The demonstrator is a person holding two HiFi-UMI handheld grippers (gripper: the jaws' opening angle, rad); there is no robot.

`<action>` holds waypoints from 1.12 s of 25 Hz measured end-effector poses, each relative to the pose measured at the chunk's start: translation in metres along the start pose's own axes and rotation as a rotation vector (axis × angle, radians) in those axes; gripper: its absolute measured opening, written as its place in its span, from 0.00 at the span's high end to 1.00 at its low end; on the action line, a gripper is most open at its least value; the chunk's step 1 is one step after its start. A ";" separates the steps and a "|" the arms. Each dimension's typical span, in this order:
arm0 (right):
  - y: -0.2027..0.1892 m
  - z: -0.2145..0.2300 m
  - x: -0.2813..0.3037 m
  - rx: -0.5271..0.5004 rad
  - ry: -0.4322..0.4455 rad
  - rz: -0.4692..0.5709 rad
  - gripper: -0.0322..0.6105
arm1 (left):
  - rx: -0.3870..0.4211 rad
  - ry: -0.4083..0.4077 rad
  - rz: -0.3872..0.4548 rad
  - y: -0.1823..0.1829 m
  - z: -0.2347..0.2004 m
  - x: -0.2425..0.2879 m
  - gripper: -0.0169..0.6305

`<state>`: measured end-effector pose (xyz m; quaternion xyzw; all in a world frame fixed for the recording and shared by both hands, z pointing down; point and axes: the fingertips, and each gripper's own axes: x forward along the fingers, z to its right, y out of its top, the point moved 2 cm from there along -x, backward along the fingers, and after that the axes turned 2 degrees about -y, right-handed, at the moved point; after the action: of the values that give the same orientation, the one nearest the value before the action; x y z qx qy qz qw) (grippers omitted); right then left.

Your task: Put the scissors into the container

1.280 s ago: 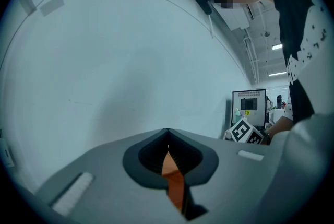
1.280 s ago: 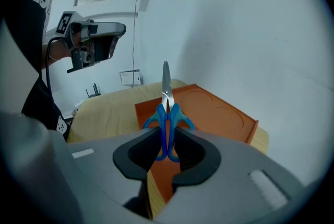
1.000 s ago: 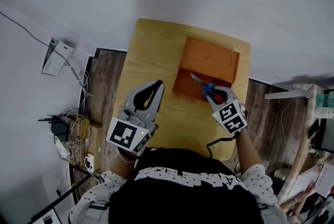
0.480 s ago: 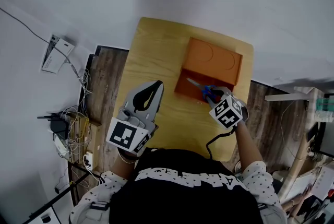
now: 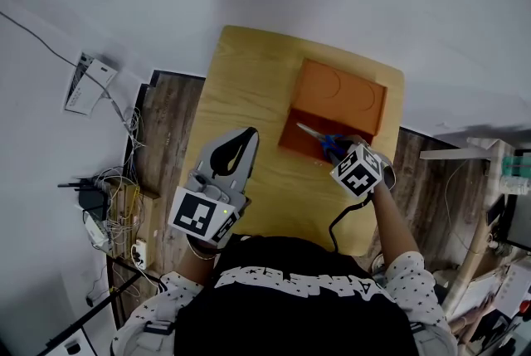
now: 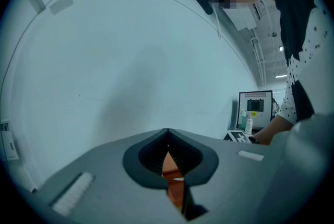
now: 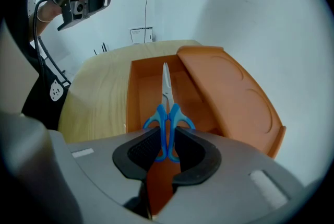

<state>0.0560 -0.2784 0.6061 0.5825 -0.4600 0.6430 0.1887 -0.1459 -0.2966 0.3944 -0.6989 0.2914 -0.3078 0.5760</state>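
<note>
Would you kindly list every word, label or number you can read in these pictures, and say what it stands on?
No text here can be read for certain.
White lettering on the person's black shirt: upside down and distorted, unreadable.
Print on the yellow sticker on the monitor: too small to read.
The marker cubes: black-and-white square patterns only, no words.

words that can be read: none
shirt [image 5: 290, 284]: a row of big white letters across the black cloth, upside down, too blurry to read
screen [image 6: 255, 105]: a small yellow tag with dark marks on it, too tiny to read
</note>
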 end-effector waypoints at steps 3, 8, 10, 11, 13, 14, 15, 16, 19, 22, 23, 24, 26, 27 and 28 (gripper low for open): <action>0.000 0.000 0.002 -0.001 -0.004 -0.021 0.79 | -0.003 0.001 0.001 -0.001 -0.002 -0.001 0.97; -0.001 0.001 0.004 -0.004 -0.004 -0.038 0.79 | -0.005 0.002 0.000 -0.001 -0.003 -0.002 0.97; -0.001 0.001 0.004 -0.007 -0.008 -0.040 0.79 | -0.005 0.003 0.000 -0.002 -0.003 -0.003 0.97; -0.001 0.001 0.004 -0.010 -0.010 -0.039 0.79 | -0.006 0.004 0.001 -0.002 -0.003 -0.004 0.97; -0.002 0.001 0.004 -0.013 -0.011 -0.039 0.79 | -0.005 0.004 0.003 -0.001 -0.003 -0.006 0.97; -0.002 0.001 0.004 -0.014 -0.012 -0.041 0.79 | -0.004 0.004 0.004 -0.001 -0.003 -0.006 0.97; -0.002 0.001 0.004 -0.014 -0.012 -0.044 0.79 | -0.003 0.003 0.005 0.000 -0.003 -0.007 0.97; -0.002 0.001 0.004 -0.015 -0.012 -0.047 0.79 | -0.002 0.003 0.006 0.000 -0.004 -0.008 0.97; -0.002 0.001 0.005 -0.016 -0.011 -0.052 0.79 | -0.002 0.006 0.007 0.000 -0.005 -0.009 0.97; -0.003 0.001 0.005 -0.014 -0.012 -0.055 0.79 | -0.003 0.009 0.010 0.001 -0.006 -0.010 0.97; -0.003 0.002 0.005 -0.013 -0.012 -0.056 0.79 | -0.003 0.009 0.011 0.001 -0.006 -0.011 0.97; -0.003 0.002 0.005 -0.012 -0.012 -0.057 0.79 | -0.003 0.008 0.012 0.002 -0.007 -0.011 0.97; -0.003 0.001 0.006 -0.009 -0.013 -0.060 0.79 | -0.003 0.004 0.012 0.002 -0.008 -0.012 0.97; -0.003 0.001 0.006 -0.008 -0.014 -0.061 0.79 | -0.004 0.002 0.012 0.002 -0.009 -0.013 0.97; -0.003 0.002 0.006 -0.006 -0.015 -0.063 0.79 | -0.004 0.001 0.012 0.002 -0.009 -0.014 0.97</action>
<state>0.0576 -0.2799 0.6123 0.6009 -0.4450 0.6309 0.2070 -0.1620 -0.2923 0.3926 -0.6983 0.2967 -0.3041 0.5761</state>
